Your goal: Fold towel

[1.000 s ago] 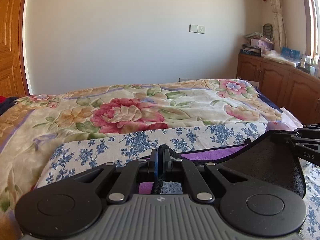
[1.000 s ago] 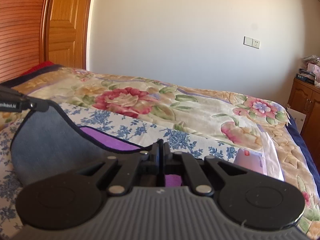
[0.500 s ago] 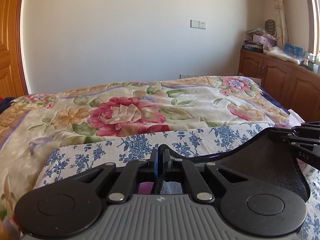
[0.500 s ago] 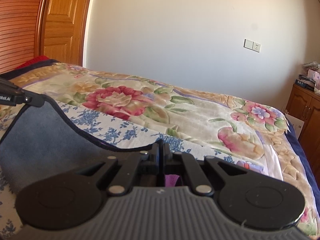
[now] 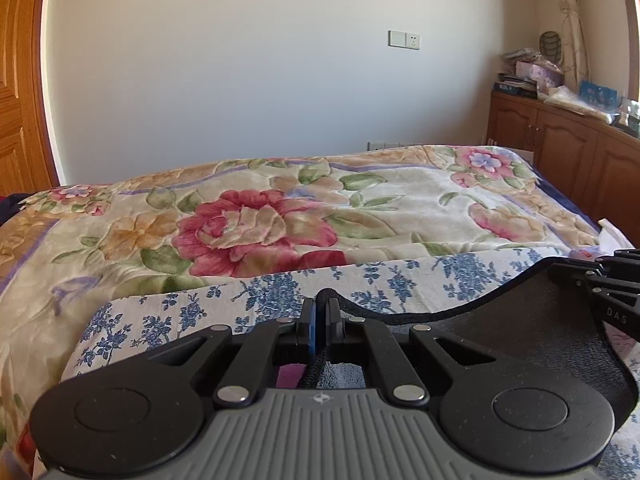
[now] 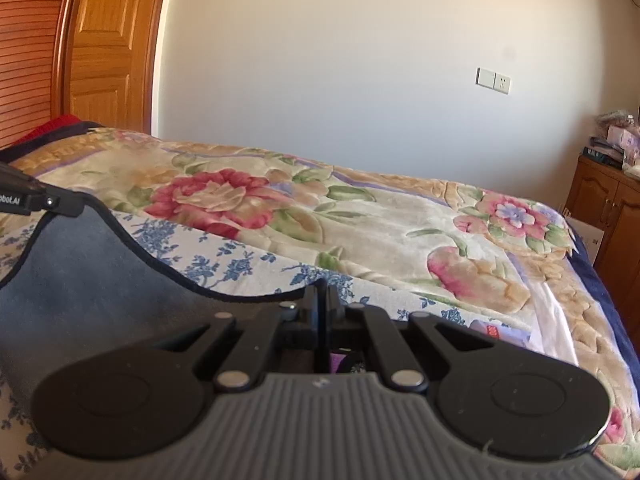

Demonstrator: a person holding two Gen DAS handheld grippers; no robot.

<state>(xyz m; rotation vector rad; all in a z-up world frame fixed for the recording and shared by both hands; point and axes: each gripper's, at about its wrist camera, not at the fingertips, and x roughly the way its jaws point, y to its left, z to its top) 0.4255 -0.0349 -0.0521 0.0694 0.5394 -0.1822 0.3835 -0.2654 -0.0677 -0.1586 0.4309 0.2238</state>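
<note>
The towel point(image 5: 520, 344) is dark grey-blue with a black hem and a purple underside; it hangs stretched between my two grippers above the bed. My left gripper point(image 5: 320, 304) is shut on the towel's hem at one corner. My right gripper point(image 6: 322, 292) is shut on the hem at the other corner, with the towel point(image 6: 92, 280) sagging to its left. The right gripper point(image 5: 612, 280) shows at the right edge of the left wrist view; the left gripper point(image 6: 60, 202) shows at the left edge of the right wrist view.
A blue-flowered white cloth point(image 5: 400, 280) lies under the towel on the floral bedspread point(image 5: 280, 220). A small packet point(image 6: 496, 330) lies on the bed to the right. A wooden cabinet point(image 5: 560, 148) stands at the right, a wooden wardrobe point(image 6: 100, 48) at the left.
Both grippers have lifted the towel's edge and carried it forward over the bed. The purple underside that showed beyond the hem is now covered.
</note>
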